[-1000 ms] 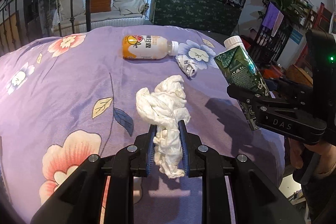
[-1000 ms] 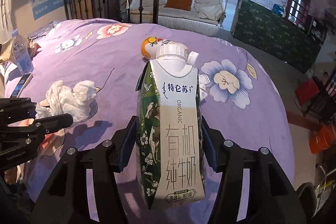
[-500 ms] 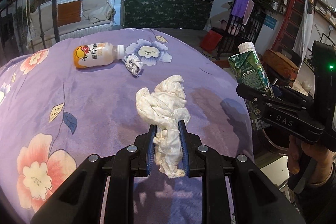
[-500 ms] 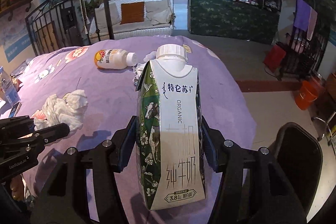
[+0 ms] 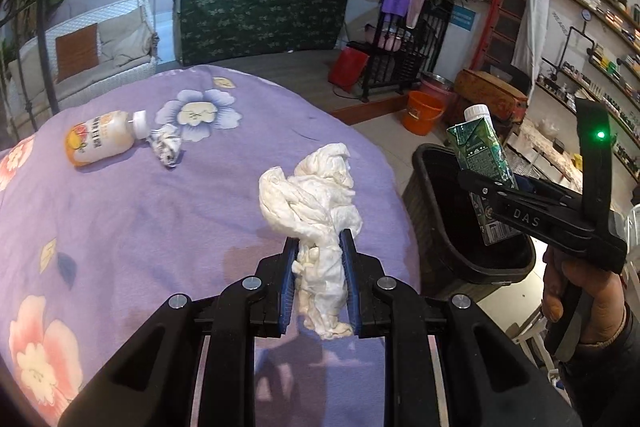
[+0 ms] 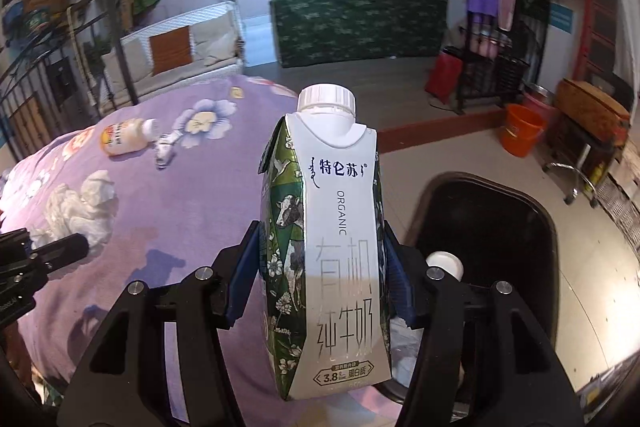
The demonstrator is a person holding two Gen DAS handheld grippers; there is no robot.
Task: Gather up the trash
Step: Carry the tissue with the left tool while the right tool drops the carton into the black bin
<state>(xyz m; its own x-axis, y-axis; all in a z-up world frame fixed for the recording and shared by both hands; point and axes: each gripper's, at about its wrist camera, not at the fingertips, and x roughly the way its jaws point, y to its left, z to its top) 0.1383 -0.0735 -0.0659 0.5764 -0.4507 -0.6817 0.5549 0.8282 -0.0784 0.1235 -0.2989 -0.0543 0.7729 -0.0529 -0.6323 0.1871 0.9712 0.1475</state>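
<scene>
- The milk carton (image 6: 328, 251) stands upright, clamped between the right tongs (image 6: 320, 283), at the edge of the purple flowered bedspread (image 5: 132, 219) beside the black bin (image 6: 500, 211).
- The crumpled white tissue (image 5: 316, 211) is pinched in the left tongs (image 5: 318, 275), held above the bedspread.
- A small bottle (image 5: 100, 137) lies on its side on the bedspread, a paper wad (image 5: 166, 145) just beside its cap.
- A white cap (image 6: 445, 264) shows inside the bin.

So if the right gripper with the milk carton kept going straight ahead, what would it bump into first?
Probably the purple flowered blanket near its edge, with the milk carton touching before the right gripper does. The black trash bin sits to the right of that line. Depth is unclear.
</scene>
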